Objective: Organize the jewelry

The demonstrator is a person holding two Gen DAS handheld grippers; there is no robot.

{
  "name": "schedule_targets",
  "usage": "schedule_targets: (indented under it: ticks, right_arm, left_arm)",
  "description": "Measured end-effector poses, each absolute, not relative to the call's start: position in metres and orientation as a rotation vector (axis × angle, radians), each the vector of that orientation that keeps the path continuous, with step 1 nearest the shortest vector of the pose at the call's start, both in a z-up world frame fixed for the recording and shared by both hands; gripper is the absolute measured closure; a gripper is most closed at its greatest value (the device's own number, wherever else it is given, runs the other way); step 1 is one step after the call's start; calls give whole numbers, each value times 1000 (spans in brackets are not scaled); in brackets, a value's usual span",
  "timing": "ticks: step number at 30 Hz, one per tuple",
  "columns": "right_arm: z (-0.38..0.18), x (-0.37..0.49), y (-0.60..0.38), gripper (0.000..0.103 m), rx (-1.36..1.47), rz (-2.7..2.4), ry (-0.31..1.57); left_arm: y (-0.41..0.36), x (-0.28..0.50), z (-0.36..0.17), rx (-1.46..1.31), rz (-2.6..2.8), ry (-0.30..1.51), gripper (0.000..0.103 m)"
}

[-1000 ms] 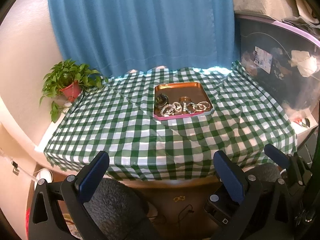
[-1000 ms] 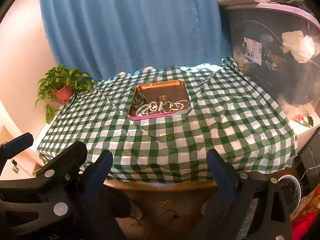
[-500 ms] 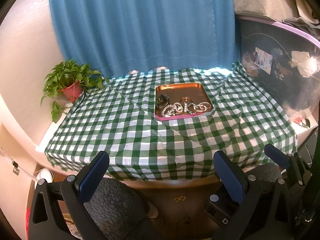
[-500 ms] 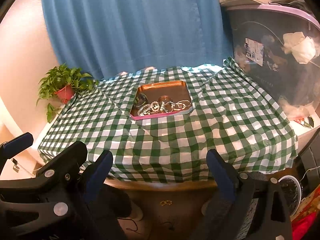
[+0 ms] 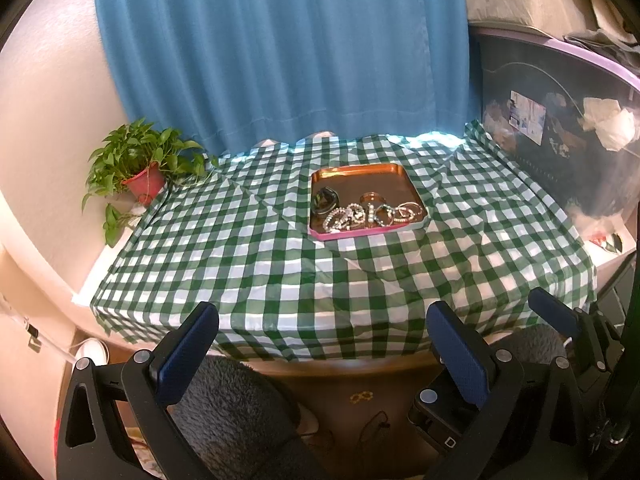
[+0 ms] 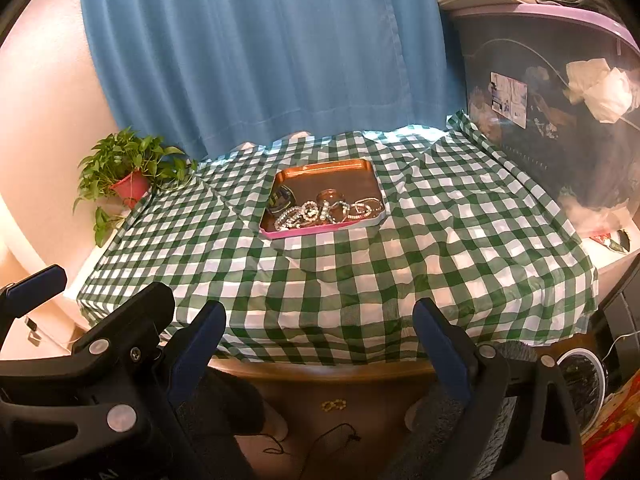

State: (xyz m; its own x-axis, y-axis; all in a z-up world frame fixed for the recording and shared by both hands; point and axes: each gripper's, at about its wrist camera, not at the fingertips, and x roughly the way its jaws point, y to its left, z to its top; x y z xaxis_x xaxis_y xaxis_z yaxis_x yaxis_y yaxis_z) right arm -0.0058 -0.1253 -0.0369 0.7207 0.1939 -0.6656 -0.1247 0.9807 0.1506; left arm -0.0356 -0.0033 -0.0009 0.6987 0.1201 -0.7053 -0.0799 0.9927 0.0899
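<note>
Here, left wrist view: left gripper (image 5: 322,320) spread wide, empty, hovering before tabletop (image 5: 248,264) edge; copper tray (image 5: 396,170) with pile of bracelets (image 5: 370,215) well ahead, near curtain. Right wrist view: right gripper (image 6: 320,318) equally wide, empty; tray (image 6: 320,167) centred on checked cloth, potted plant (image 6: 128,180) far left.

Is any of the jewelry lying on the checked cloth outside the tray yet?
No, in the left wrist view all the jewelry lies bunched inside the tray, and the checked cloth around it carries none.
</note>
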Motion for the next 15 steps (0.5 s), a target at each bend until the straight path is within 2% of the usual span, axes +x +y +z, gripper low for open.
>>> schedule_targets:
  ticks: [15]
  right_arm:
    - [-37, -5, -126, 9, 99, 176, 747]
  left_arm:
    - [-5, -35, -1, 52, 114, 792, 0]
